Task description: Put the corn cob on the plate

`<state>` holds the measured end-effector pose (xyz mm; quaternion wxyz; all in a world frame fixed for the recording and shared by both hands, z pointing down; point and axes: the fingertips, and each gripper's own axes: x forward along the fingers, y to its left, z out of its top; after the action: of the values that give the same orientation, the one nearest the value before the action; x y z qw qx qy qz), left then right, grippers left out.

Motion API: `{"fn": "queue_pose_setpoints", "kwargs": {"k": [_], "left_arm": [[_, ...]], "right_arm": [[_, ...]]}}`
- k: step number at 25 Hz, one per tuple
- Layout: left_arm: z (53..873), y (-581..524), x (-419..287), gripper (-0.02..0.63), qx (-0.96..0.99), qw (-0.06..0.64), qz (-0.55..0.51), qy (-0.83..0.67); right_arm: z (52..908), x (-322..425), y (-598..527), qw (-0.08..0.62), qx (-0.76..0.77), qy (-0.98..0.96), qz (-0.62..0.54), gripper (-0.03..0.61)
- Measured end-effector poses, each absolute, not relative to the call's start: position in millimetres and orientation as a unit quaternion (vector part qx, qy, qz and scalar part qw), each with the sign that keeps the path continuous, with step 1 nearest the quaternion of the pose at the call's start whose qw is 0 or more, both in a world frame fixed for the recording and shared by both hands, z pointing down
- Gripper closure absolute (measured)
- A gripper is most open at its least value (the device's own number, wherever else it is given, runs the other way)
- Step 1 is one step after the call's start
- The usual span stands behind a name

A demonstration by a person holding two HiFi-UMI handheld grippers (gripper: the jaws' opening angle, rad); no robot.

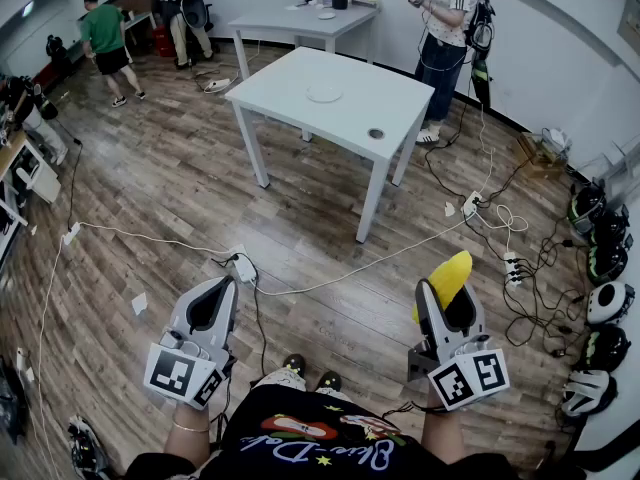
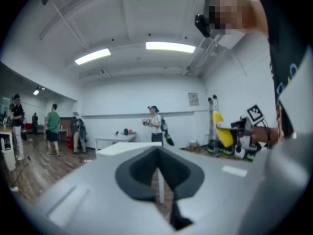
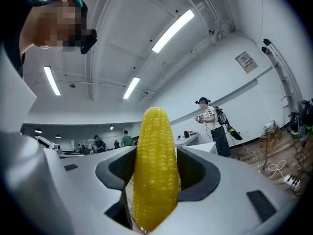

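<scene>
The right gripper point(image 1: 449, 306) holds the corn cob point(image 3: 155, 173) between its jaws, which stand wide and press on its two sides. The cob sticks out past the jaws, above the wooden floor point(image 1: 150, 188). The left gripper point(image 2: 157, 153) has its jaws together and carries nothing. The white bench point(image 1: 395, 93) stands well apart ahead, and on it lies what seems to be a plate point(image 1: 324, 93).

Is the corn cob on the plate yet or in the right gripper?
In the gripper, not on the plate. The corn cob sits clamped between the right gripper's jaws; the plate on the white table lies bare.
</scene>
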<state>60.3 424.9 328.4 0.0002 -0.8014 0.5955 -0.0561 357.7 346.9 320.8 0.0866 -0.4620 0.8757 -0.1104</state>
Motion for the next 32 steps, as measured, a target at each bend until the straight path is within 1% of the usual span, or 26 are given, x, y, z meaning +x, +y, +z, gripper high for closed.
{"fn": "queue_pose_setpoints", "kwargs": {"k": [3, 6, 12, 17, 20, 25, 29, 32], "left_arm": [[321, 402, 62, 0.621, -0.802, 0.028, -0.072, 0.592], [320, 382, 59, 0.621, -0.797, 0.042, -0.076, 0.598], [329, 338, 43, 0.621, -0.804, 0.022, -0.049, 0.592], [339, 290, 19, 0.621, -0.819, 0.021, -0.053, 0.571], [343, 257, -9, 0.621, -0.824, 0.009, -0.036, 0.565], [345, 193, -77, 0.621, -0.830, 0.024, -0.060, 0.555], [345, 152, -134, 0.621, -0.829, 0.023, -0.039, 0.557], [342, 126, -159, 0.621, -0.834, 0.022, -0.043, 0.550]], "right_arm": [[320, 356, 331, 0.095, -0.460, 0.876, -0.114, 0.319], [320, 356, 314, 0.083, -0.461, 0.877, -0.106, 0.319], [322, 335, 283, 0.065, -0.465, 0.877, -0.101, 0.319], [323, 296, 242, 0.054, -0.471, 0.876, -0.094, 0.319], [322, 262, 216, 0.047, -0.471, 0.877, -0.086, 0.319], [317, 197, 161, 0.060, -0.486, 0.867, -0.093, 0.319], [312, 145, 124, 0.071, -0.494, 0.862, -0.091, 0.319], [313, 117, 104, 0.070, -0.501, 0.858, -0.093, 0.319]]}}
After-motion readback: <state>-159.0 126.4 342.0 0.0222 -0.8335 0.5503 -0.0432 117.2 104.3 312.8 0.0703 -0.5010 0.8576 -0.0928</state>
